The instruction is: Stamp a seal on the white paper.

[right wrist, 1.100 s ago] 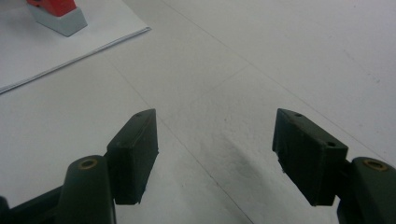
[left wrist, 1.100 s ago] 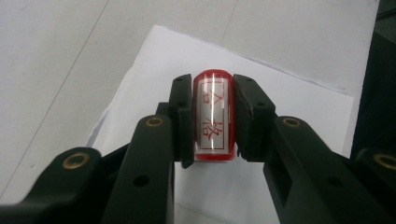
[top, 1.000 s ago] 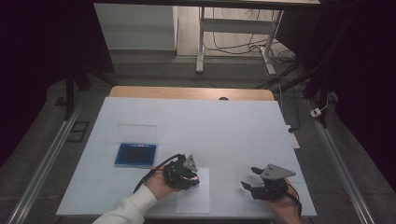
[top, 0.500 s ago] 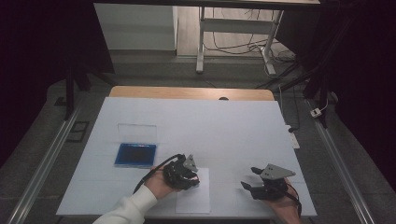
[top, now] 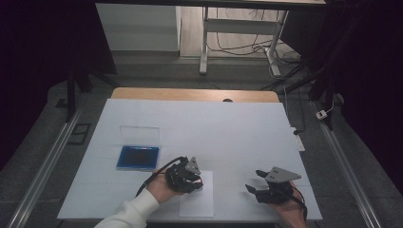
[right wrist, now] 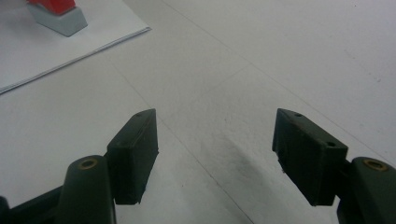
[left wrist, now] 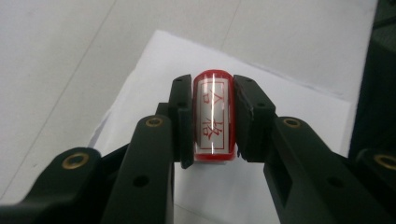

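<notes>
I am keeping the left tool [left wrist: 212,116] clamped on the red stamp [left wrist: 213,114], nothing shifting since a second ago.

The stamp is sitting between my left tool's pads, over the white paper sheet [top: 197,197] on the counter [top: 228,128]. My right tool [right wrist: 215,154] is resting just beside that sheet, jaws standing wide with nothing between them. The blue ink pad [top: 138,157] is lying beyond the left tool, unmoved.
</notes>
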The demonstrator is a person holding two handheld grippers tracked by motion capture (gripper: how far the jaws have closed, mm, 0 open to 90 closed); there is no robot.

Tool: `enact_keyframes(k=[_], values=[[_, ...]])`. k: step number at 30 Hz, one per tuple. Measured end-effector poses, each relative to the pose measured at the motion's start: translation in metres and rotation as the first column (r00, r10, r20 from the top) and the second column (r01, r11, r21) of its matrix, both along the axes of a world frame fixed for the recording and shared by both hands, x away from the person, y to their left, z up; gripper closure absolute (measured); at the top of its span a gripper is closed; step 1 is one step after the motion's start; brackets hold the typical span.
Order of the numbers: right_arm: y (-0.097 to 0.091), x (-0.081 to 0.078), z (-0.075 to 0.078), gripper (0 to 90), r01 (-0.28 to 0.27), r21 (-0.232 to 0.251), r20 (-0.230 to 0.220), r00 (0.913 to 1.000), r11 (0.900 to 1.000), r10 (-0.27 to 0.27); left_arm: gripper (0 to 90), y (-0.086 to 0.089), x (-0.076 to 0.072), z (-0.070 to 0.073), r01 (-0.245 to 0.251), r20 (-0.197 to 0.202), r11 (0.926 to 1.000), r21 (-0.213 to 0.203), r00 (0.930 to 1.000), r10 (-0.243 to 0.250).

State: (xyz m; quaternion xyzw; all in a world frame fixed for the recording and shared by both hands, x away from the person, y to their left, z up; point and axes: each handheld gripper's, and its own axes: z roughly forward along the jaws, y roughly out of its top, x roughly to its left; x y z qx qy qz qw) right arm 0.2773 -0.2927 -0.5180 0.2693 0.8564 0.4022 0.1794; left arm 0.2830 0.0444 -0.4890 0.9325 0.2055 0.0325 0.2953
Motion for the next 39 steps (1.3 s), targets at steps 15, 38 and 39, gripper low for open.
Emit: enact_keyframes(k=[15,38,39], values=[[-0.001,-0.001,0.001,31.3,0.005,0.008,0.003,1.0000,1.0000,-0.005,70.3,0.021,-0.001,0.026,-0.057,0.031,0.9941,-0.093,0.9977,0.060],[-0.004,-0.001,0.000,31.4,0.014,0.008,0.002,0.9999,0.9999,-0.014,70.3,0.054,0.002,0.047,-0.118,0.043,0.9807,-0.155,0.9911,0.126],[-0.004,-0.002,0.000,31.4,0.016,0.010,0.003,0.9999,0.9998,-0.016,70.3,0.056,0.002,0.048,-0.119,0.045,0.9804,-0.157,0.9908,0.128]])
